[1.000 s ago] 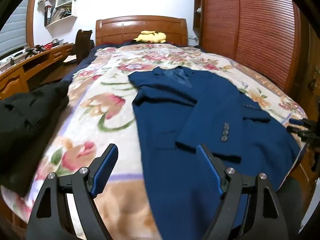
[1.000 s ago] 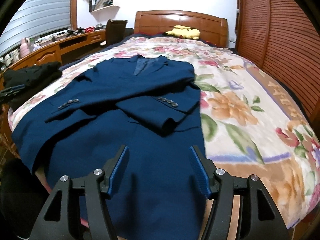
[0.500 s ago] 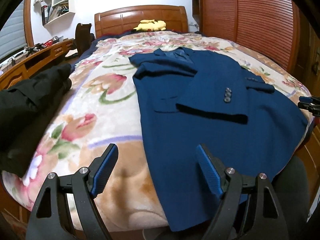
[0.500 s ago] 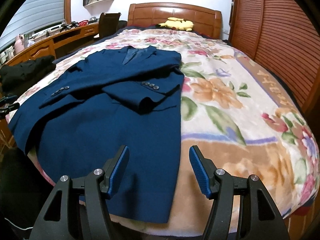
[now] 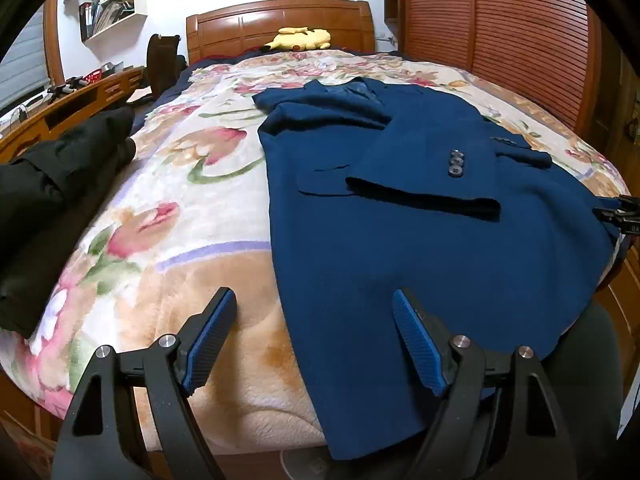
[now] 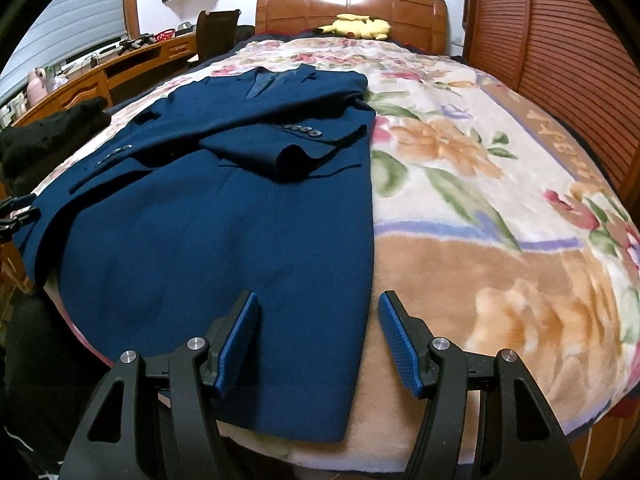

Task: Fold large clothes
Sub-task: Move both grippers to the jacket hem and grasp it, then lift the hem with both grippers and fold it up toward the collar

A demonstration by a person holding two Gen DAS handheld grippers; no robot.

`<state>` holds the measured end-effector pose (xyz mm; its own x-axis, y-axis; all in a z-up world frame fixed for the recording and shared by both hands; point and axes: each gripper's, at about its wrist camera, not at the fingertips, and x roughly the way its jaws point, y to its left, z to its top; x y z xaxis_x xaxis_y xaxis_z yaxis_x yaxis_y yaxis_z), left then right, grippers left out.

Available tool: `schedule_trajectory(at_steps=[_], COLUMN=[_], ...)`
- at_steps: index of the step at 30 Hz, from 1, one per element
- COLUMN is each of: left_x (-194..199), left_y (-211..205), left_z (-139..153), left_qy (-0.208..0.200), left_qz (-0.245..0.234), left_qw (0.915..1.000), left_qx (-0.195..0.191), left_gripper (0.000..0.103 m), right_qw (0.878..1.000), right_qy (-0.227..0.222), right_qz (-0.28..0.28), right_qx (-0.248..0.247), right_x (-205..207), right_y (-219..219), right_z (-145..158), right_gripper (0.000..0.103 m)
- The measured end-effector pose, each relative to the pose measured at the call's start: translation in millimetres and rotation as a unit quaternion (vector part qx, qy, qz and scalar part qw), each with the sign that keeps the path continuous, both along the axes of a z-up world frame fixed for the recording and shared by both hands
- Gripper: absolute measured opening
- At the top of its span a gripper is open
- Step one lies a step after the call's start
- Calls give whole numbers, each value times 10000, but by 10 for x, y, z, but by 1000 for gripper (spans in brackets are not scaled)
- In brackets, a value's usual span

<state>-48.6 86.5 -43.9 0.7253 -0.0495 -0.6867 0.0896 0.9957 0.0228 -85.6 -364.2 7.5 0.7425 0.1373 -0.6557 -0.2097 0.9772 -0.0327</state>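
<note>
A navy blue jacket (image 5: 400, 208) lies flat on the bed, collar toward the headboard, both sleeves folded across its front, and its hem hangs over the bed's near edge. In the right wrist view the same jacket (image 6: 224, 216) fills the left half. My left gripper (image 5: 314, 304) is open above the hem's left corner, nothing between its blue pads. My right gripper (image 6: 318, 306) is open above the hem's right edge, also holding nothing. The right gripper's tip (image 5: 618, 214) shows at the far right of the left wrist view.
A floral blanket (image 5: 168, 216) covers the bed. Black clothing (image 5: 48, 196) is piled at the bed's left side. A yellow plush toy (image 6: 360, 26) rests by the wooden headboard (image 5: 280, 20). A wooden desk (image 6: 100, 76) runs along the left, slatted wardrobe doors (image 6: 560, 40) along the right.
Both views have dropped lower and pulled back toward the foot of the bed, so the jacket's hem and the bed's near edge came into view. Jaws unchanged.
</note>
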Motion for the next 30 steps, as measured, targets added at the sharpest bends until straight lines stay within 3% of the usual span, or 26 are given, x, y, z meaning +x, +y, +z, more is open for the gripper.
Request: schedule_trajectory(at_steps=[5,7,12,26,28,29,30], left_x=[-8,-16,-88,-268,-265,-259,-254], left_y=[2,0,-32,-20,-28,-23,-30], left_z=[-14,-15,-15,-20,-3,13,42], left_qy=[-8,-4,-36,-53,-67,-70,-66], left_qz=[12,2,-114,-245,-202,-171,-187], left_qw=[10000,10000,9999,9990,9991,9992,9991], left_qx=[-41,-67,-121,-370,-369,-356,-383], left_gripper=[81,80,65,38,16,11,6], right_qw=[9999,9996,9991,9992,9992,9991,9988], right_qy=[19,39,55,111,127,133,143], right_qz=[150,285,418,367,380,401,459], right_qx=[11,16,33,100,79,79,107], right_x=[-27,-43,-54,8,12,15,9], right_y=[36,49,70,78,85,89,96], right_z=[-20,-26,-34,-48,-43,-39,-29], right_gripper=[64,58,44,45,44,43,35])
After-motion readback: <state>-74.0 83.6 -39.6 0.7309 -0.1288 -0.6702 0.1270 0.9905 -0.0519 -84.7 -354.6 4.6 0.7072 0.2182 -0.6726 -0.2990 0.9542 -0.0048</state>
